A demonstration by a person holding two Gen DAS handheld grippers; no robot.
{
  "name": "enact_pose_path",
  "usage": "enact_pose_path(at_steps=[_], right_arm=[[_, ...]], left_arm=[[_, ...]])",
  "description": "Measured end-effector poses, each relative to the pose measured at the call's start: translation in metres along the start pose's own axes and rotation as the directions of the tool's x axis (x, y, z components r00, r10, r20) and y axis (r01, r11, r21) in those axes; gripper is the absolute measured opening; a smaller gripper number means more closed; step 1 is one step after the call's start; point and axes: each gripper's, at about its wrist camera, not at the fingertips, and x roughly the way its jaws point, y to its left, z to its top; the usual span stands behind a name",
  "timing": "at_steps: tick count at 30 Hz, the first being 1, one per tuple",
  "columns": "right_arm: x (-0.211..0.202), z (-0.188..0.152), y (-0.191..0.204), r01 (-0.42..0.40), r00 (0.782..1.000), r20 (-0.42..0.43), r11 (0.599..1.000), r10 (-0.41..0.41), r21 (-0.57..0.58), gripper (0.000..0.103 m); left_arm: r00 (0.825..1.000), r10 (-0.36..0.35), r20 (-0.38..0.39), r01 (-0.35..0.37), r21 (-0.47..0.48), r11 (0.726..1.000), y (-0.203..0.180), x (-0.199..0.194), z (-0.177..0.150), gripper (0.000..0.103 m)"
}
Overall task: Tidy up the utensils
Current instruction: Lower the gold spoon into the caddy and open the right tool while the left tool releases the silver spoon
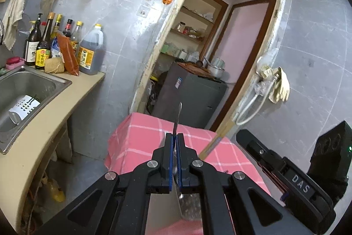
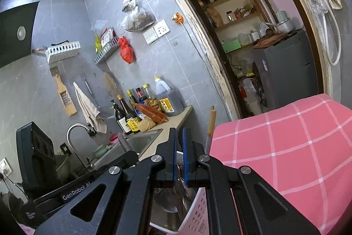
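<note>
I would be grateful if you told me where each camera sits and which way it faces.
Left wrist: sits on the left gripper, looking along its fingers, shut on a thin metal utensil, toward the pink checked cloth and doorway; the right gripper's body shows at right.
Right wrist: sits on the right gripper, fingers nearly shut, looking toward the sink and sauce bottles, over a white utensil holder; the left gripper's body shows at left.
Shared: cloth, sink, bottles, doorway, grey fridge.

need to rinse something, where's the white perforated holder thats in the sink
Left wrist view, far left: the white perforated holder lies on its side in the steel sink, below the row of sauce bottles.
</note>
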Motion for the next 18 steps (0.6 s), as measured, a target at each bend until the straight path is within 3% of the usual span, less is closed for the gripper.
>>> enact_pose_path(at_steps=[3, 5, 7, 9, 12, 14, 18], right_arm=[[-0.008, 0.004, 0.0, 0.019, 1.0, -0.004, 1.0, -0.019, -0.011, 0.007], [-0.016, 0.007, 0.0, 0.037, 0.999, -0.003, 0.999, -0.037, -0.022, 0.015], [-0.026, 0.009, -0.001, 0.057, 0.998, 0.003, 0.998, -0.057, -0.034, 0.025], [-0.036, 0.012, -0.002, 0.077, 0.997, 0.008, 0.996, -0.076, -0.044, 0.028], [-0.052, 0.016, -0.004, 0.112, 0.994, 0.011, 0.992, -0.112, -0.057, 0.028], [-0.064, 0.018, -0.004, 0.134, 0.991, 0.02, 0.989, -0.133, -0.065, 0.035], [-0.093, 0.024, -0.005, 0.185, 0.983, 0.041, 0.979, -0.182, -0.088, 0.048]], left_arm=[[1.0, -0.01, -0.027, 0.01, 0.011, 1.0, -0.002, -0.003, -0.001, 0.004], [0.999, -0.015, -0.037, 0.016, 0.011, 1.0, -0.003, -0.007, -0.002, 0.005], [0.999, -0.022, -0.037, 0.022, 0.008, 1.0, -0.005, -0.012, -0.002, 0.011], [0.999, -0.024, -0.033, 0.024, 0.003, 1.0, -0.007, -0.017, -0.003, 0.029], [0.999, -0.027, -0.023, 0.026, -0.007, 1.0, -0.011, -0.025, -0.004, 0.034], [0.999, -0.02, -0.027, 0.02, 0.002, 1.0, -0.015, -0.031, -0.004, 0.036], [1.0, -0.011, -0.01, 0.011, 0.039, 0.999, -0.028, -0.049, -0.004, 0.055]])
